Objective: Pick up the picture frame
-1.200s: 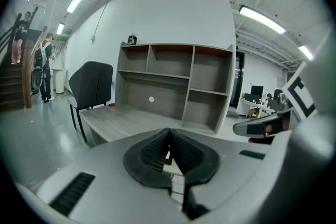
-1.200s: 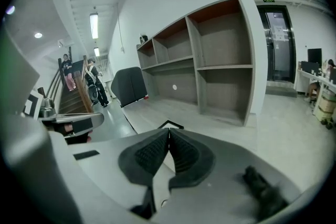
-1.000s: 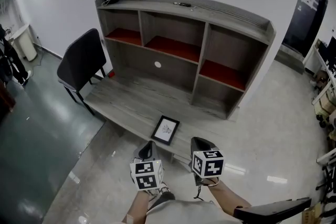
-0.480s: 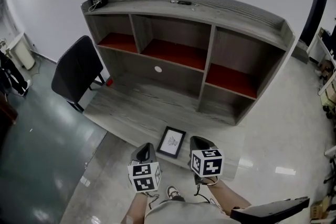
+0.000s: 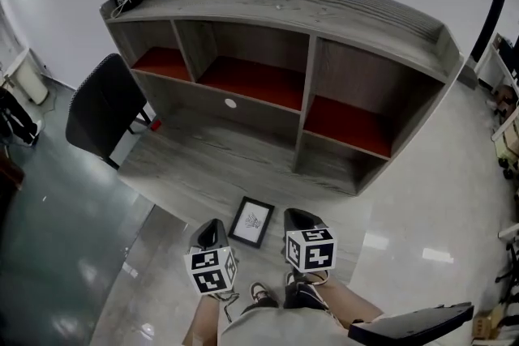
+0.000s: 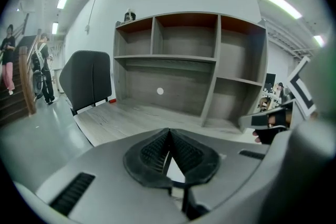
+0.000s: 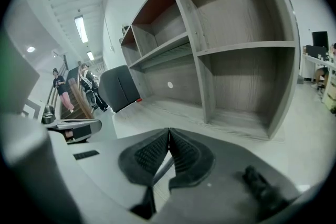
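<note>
Jaws on the left gripper (image 6: 169, 131) are pressed together at the tips with nothing between them, and the right gripper (image 7: 168, 131) is the same. The picture frame (image 5: 250, 221) lies flat on the grey desk (image 5: 186, 166), near its front edge. In the head view it sits between the two grippers (marker cubes toward the person) and touches neither. A black chair (image 5: 101, 105) stands at the desk's left end, beside the shelf unit (image 5: 308, 20).

Picture frame (image 5: 251, 221): black border, white insert, just ahead of the jaws. Shelf unit (image 5: 324, 8) beyond: grey woodgrain, red shelf surfaces.
</note>
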`<state>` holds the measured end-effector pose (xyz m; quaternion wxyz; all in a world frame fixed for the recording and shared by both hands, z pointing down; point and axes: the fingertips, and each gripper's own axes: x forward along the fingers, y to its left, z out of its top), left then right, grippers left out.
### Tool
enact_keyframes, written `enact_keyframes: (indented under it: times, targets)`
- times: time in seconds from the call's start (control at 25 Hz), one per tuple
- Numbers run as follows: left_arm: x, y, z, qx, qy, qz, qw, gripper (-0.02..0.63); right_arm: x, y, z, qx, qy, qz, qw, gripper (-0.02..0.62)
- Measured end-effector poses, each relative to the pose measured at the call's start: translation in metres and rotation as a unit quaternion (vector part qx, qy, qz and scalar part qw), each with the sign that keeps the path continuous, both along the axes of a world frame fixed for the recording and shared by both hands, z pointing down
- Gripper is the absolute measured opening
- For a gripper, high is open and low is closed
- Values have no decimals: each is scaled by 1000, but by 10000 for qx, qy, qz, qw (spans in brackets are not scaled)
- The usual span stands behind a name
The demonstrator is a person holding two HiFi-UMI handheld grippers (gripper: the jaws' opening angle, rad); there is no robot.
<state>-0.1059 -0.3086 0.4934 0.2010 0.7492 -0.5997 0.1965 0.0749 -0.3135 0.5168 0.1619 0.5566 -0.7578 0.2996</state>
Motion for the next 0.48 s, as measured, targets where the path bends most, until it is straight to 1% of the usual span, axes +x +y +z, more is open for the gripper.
enact_keyframes:
  times: [0.16,0.48]
  targets:
    - [9,1,-5,-11,-12,-151,9999,12,4,-7,-3,-52,5,-227,9997,32]
    - [11,-9,-2,-40,28,-322,9995,12,6,-20,1,-117,16,-363,9993,32]
